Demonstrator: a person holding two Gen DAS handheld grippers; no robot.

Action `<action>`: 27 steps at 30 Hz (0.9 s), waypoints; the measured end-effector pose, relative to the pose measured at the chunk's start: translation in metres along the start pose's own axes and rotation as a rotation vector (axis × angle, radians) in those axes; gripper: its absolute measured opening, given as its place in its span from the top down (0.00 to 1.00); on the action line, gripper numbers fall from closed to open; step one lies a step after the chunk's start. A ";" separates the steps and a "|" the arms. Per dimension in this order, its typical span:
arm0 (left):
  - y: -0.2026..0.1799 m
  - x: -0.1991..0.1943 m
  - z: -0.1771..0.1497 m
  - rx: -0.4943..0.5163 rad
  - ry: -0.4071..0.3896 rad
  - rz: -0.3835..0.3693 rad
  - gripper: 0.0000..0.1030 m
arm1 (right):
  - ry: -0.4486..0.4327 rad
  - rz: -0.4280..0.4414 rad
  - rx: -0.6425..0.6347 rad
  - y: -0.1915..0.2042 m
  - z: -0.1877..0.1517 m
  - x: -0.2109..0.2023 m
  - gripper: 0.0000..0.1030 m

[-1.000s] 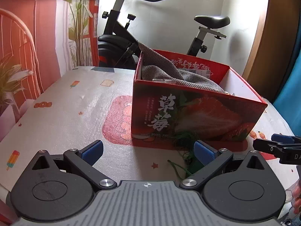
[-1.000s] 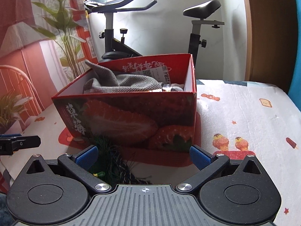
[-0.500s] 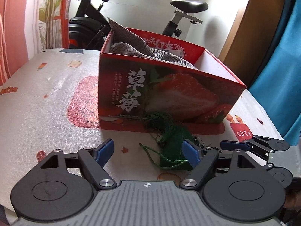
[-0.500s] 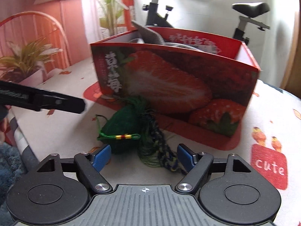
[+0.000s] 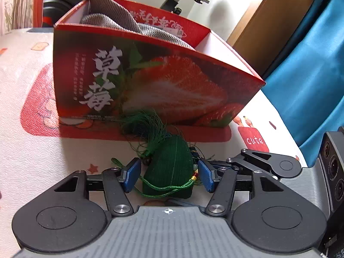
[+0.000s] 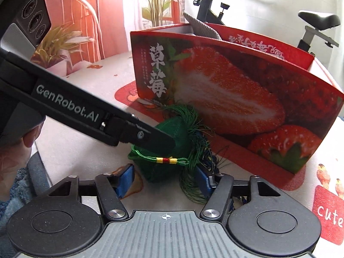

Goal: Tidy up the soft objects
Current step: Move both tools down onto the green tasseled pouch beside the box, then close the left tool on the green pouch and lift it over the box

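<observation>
A green tasselled pouch (image 5: 172, 163) (image 6: 172, 129) lies on the patterned tablecloth in front of a red strawberry box (image 5: 150, 81) (image 6: 236, 99). A grey knit cloth (image 5: 120, 21) (image 6: 202, 25) sits inside the box. My left gripper (image 5: 168, 177) has the pouch between its blue pads; the jaws are closing, with small gaps on both sides. My right gripper (image 6: 164, 180) straddles the same pouch from the other side, also closing. Its left pad stands clear and tassel threads brush the right one. One finger (image 6: 150, 137) of the left gripper lies across the pouch's top.
An exercise bike (image 6: 318, 21) stands behind the table, with a potted plant (image 6: 157, 2) beside it. A blue curtain (image 5: 305, 64) and a wooden door (image 5: 264, 21) border the right side. A person's hand (image 6: 13, 150) shows at the table's near edge.
Both grippers came down and in toward the green pouch while their jaws narrowed. The pouch, earlier ahead of them, now lies between both pairs of pads.
</observation>
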State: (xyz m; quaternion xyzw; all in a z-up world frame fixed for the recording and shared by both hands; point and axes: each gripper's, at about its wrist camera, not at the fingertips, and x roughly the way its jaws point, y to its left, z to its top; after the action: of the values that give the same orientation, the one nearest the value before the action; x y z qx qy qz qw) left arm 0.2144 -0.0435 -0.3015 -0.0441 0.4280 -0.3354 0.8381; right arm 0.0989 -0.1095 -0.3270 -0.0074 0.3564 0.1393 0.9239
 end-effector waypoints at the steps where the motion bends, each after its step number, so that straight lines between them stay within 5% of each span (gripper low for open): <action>1: 0.000 0.003 0.000 -0.001 0.008 -0.008 0.41 | 0.002 0.002 0.003 -0.001 0.000 0.001 0.49; 4: 0.000 0.009 -0.004 -0.008 0.023 -0.044 0.41 | 0.002 0.015 0.007 -0.002 -0.002 0.002 0.59; 7: -0.002 0.010 -0.005 0.001 0.015 -0.034 0.50 | -0.008 0.013 0.004 -0.002 0.001 -0.002 0.60; 13: -0.007 -0.013 0.010 0.003 -0.054 -0.048 0.50 | -0.075 0.013 -0.025 0.000 0.020 -0.022 0.60; 27: -0.069 -0.123 0.105 0.146 -0.368 -0.018 0.50 | -0.342 -0.031 -0.166 -0.003 0.141 -0.118 0.60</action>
State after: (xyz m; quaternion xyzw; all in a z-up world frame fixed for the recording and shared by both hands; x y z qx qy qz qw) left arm 0.2062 -0.0449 -0.1260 -0.0473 0.2415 -0.3593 0.9002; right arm 0.1083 -0.1259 -0.1439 -0.0652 0.1811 0.1531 0.9693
